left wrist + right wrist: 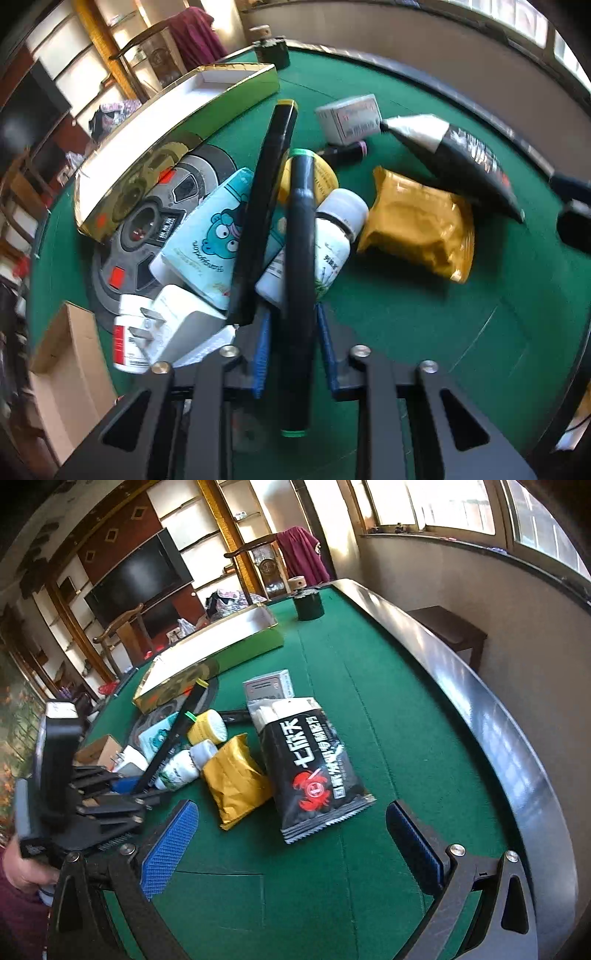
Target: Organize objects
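My left gripper [293, 332] is shut on a black marker with green ends [301, 229], its blue pads pressing both sides, above a heap of objects on the green table [424, 332]. Under the marker lie a white bottle [332, 236], a yellow round tin [325, 177], a long black box [266, 221] and a light-blue tissue pack [210, 236]. My right gripper [293, 834] stands wide open, with nothing pressed between its pads, just in front of a black snack bag [314, 760]. A yellow packet [236, 779] lies left of that bag.
A gold tray box [207, 646] stands behind the heap. A small white box [269, 685], a white charger [177, 325], a red-labelled bottle [125, 343], a cardboard box [70, 362] and a grey disc [147, 229] lie around. A black container [308, 603] sits at the far edge.
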Motion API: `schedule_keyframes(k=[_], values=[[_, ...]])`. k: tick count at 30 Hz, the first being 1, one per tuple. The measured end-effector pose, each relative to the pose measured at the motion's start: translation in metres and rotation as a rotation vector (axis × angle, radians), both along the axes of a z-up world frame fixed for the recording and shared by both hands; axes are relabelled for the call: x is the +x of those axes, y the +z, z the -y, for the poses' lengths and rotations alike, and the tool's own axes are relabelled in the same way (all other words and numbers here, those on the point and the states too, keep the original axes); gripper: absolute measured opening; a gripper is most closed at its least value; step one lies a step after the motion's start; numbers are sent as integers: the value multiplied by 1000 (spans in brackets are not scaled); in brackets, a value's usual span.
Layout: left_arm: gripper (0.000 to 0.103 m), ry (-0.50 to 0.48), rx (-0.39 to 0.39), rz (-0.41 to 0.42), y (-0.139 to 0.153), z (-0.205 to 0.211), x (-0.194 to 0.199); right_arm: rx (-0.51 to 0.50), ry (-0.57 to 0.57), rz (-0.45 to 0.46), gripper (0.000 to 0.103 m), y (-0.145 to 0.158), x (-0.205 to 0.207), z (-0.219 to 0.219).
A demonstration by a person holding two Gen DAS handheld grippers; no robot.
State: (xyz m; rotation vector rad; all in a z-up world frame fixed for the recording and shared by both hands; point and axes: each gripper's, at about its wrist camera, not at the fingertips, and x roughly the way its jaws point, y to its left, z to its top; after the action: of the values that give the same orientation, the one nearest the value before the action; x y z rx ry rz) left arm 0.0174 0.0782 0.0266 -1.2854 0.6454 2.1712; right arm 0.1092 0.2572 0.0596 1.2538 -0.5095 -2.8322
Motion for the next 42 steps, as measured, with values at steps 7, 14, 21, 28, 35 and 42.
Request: schedule_keyframes(k=[7, 14, 21, 28, 35, 42], values=[[14, 76, 212, 6, 31, 33, 19, 20, 38, -2, 103, 3, -1, 11], [14, 141, 401, -73, 77, 94, 66, 27, 135, 6, 103, 8, -12, 30], [14, 234, 455, -133, 88, 151, 88, 75, 364, 52, 103, 1, -59, 75], [14, 348, 485, -111, 81, 202, 95, 274, 353, 155, 100, -26, -96, 95], [14, 401, 519, -111, 70, 227, 102, 292, 305, 234, 49, -42, -97, 92], [14, 414, 550, -114, 68, 240, 106, 187, 292, 209, 48, -23, -71, 92]])
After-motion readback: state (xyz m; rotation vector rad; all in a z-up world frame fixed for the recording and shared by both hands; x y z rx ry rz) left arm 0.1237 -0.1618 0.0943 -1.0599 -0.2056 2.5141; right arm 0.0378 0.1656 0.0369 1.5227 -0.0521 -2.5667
